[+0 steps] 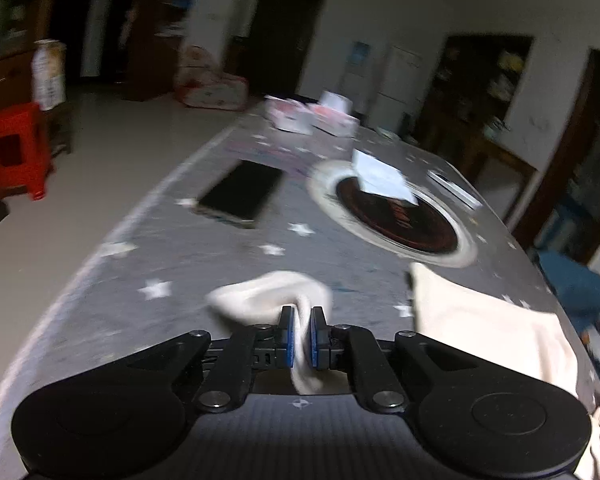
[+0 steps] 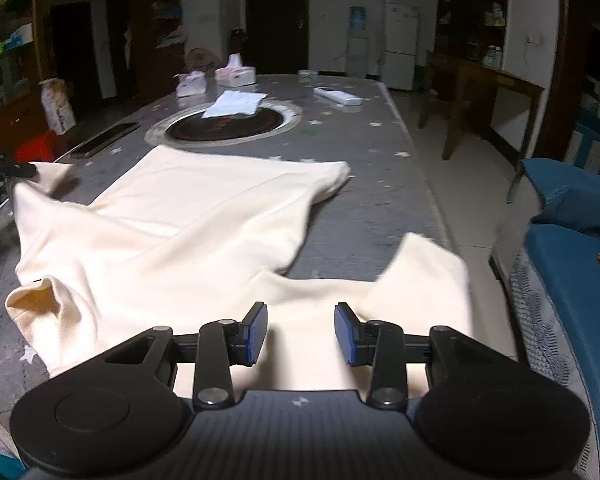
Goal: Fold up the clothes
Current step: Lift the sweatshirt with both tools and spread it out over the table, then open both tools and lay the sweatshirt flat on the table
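A cream garment (image 2: pixel 188 216) lies spread on the grey star-patterned table (image 2: pixel 380 184). My left gripper (image 1: pixel 301 334) is shut on a bunched sleeve end of the cream garment (image 1: pixel 272 292) and holds it just above the table; more of the garment (image 1: pixel 480 320) lies to its right. In the right wrist view that gripper shows at the far left edge (image 2: pixel 20 170), pinching the sleeve. My right gripper (image 2: pixel 301 330) is open and empty, its fingers hovering over the garment's near edge, with the other sleeve (image 2: pixel 432 272) just ahead on the right.
A dark phone (image 1: pixel 240 194) lies on the table left of a round inset hotplate (image 1: pixel 392 216) with a folded white cloth (image 1: pixel 380 176) on it. Tissue boxes (image 2: pixel 236 74) and a remote (image 2: pixel 338 96) sit farther back. A red stool (image 1: pixel 18 148) stands left; a blue sofa (image 2: pixel 572 240) right.
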A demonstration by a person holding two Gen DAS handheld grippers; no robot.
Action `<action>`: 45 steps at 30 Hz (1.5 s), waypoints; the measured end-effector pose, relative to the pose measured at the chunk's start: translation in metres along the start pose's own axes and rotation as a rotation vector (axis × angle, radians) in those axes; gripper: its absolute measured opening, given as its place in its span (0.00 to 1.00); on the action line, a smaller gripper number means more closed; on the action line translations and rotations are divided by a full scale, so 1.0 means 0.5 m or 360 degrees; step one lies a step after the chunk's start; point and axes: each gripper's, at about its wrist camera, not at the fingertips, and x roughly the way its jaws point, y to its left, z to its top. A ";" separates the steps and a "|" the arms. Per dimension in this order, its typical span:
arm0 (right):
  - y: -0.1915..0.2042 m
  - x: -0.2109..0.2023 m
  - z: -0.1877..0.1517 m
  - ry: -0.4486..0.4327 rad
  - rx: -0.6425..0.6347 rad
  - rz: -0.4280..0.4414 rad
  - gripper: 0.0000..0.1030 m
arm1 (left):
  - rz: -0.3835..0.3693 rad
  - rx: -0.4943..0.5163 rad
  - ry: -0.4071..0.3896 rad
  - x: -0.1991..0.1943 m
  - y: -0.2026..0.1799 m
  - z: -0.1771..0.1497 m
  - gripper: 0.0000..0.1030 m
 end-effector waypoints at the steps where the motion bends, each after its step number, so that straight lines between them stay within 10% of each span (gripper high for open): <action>1: 0.007 0.004 0.000 0.0007 -0.0013 0.0018 0.36 | 0.0025 -0.0024 -0.0005 -0.012 0.015 -0.006 0.08; 24: 0.019 -0.018 -0.020 0.0066 -0.0176 0.0041 0.47 | 0.0284 0.0019 0.0033 -0.128 0.092 -0.079 0.22; 30: 0.089 -0.031 0.010 -0.0030 -0.0326 0.0240 0.44 | -0.0051 0.0185 -0.0026 -0.163 0.007 -0.074 0.20; 45: 0.262 -0.009 -0.022 0.0051 -0.0813 0.0698 0.26 | -0.0778 0.0733 0.0330 -0.088 -0.209 -0.231 0.13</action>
